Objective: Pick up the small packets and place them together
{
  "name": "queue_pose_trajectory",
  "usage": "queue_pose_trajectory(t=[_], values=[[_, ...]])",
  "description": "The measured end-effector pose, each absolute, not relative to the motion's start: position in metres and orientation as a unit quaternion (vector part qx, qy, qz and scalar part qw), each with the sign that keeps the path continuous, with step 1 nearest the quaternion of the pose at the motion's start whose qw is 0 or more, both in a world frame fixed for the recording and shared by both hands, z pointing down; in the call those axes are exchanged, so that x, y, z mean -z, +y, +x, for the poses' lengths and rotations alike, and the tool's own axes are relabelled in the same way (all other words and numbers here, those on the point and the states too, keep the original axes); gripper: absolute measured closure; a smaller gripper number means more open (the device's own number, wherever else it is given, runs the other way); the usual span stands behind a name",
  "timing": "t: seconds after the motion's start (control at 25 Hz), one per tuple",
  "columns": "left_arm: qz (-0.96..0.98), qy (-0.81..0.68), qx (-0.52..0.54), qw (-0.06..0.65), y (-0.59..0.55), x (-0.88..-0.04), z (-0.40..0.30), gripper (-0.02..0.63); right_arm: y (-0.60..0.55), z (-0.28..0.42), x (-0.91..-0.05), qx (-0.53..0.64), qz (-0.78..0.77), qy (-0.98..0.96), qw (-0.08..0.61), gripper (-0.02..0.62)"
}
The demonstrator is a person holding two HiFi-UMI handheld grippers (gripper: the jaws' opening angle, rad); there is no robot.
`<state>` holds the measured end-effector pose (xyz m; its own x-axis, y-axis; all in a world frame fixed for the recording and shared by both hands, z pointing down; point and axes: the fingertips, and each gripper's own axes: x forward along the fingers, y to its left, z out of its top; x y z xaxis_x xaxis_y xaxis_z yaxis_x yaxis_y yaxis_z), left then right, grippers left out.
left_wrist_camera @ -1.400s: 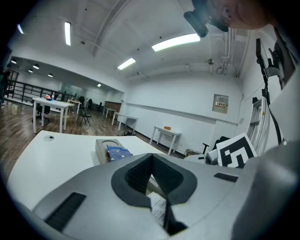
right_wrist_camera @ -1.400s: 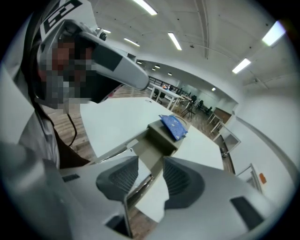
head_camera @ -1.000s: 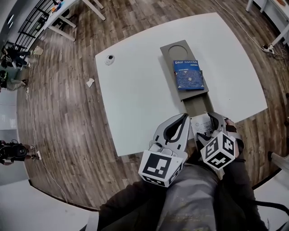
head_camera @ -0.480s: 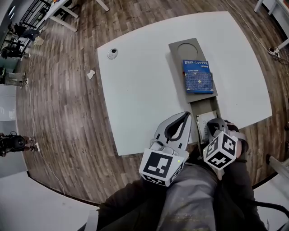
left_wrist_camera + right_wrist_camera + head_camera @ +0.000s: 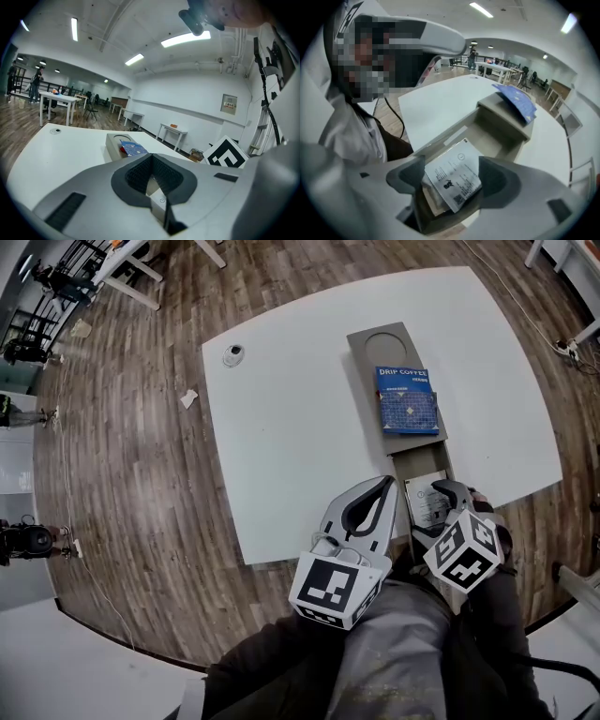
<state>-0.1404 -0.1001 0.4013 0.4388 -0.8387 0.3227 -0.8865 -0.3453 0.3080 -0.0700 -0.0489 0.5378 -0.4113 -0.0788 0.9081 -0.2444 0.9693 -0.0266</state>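
Observation:
A long grey tray (image 5: 370, 352) lies on the white table (image 5: 291, 399). A blue drip-coffee packet (image 5: 407, 399) rests on its middle. In the tray's open near compartment lies a white printed packet (image 5: 427, 495), on top of others. My right gripper (image 5: 436, 510) points down over it. Its jaws have just been opening and stand wide, with the white packet (image 5: 450, 166) between them and untouched by the pads. My left gripper (image 5: 384, 482) hovers shut and empty at the table's near edge, just left of the tray. The blue packet (image 5: 132, 149) shows beyond its tips.
A small round object (image 5: 233, 353) sits near the table's far left corner. A paper scrap (image 5: 188, 396) lies on the wooden floor. The table's near edge runs just under both grippers, with my lap below. Other tables (image 5: 56, 101) stand far off.
Half a second ago the right gripper's jaws were closed over the white packet; now they stand apart and the packet lies in the compartment. The left gripper has kept still.

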Motion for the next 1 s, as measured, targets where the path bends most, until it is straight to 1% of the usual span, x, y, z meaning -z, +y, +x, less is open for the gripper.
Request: queue_pose_trajectory(t=[0.08,0.24,0.28,0.32,0.36,0.4,0.48,0.56,0.64,0.88,1.0], values=[[0.818,-0.528,-0.054,0.223,-0.101,-0.402,-0.143,0.603,-0.047,-0.068,-0.545,-0.071,0.085,-0.825,0.554,0.214],[0.812,-0.535,-0.056,0.226,-0.103,-0.404,-0.155,0.603,-0.054,-0.062,-0.551,-0.032,0.092,-0.798,0.594,0.217],[0.811,-0.536,-0.056,0.227,-0.104,-0.405,-0.157,0.603,-0.058,-0.061,-0.551,-0.024,0.099,-0.795,0.598,0.248],[0.811,-0.536,-0.056,0.229,-0.106,-0.407,-0.157,0.603,-0.063,-0.06,-0.552,-0.018,0.107,-0.793,0.599,0.331],[0.811,-0.536,-0.055,0.23,-0.107,-0.408,-0.158,0.603,-0.067,-0.059,-0.552,-0.016,0.115,-0.793,0.599,0.388],[0.811,-0.535,-0.054,0.23,-0.108,-0.409,-0.158,0.603,-0.071,-0.059,-0.552,-0.016,0.12,-0.793,0.597,0.421],[0.812,-0.535,-0.053,0.228,-0.108,-0.409,-0.159,0.603,-0.075,-0.058,-0.55,-0.021,0.131,-0.796,0.59,0.46],[0.812,-0.536,-0.053,0.224,-0.108,-0.406,-0.161,0.603,-0.078,-0.06,-0.545,-0.025,0.146,-0.802,0.578,0.527],[0.813,-0.536,-0.053,0.219,-0.108,-0.403,-0.161,0.603,-0.081,-0.063,-0.538,-0.02,0.162,-0.809,0.565,0.544],[0.823,-0.532,-0.043,0.195,-0.098,-0.381,-0.146,0.603,-0.09,-0.068,-0.492,0.01,0.214,-0.84,0.499,0.546],[0.828,-0.531,-0.037,0.175,-0.084,-0.362,-0.135,0.603,-0.086,-0.064,-0.47,0.027,0.228,-0.847,0.479,0.546]])
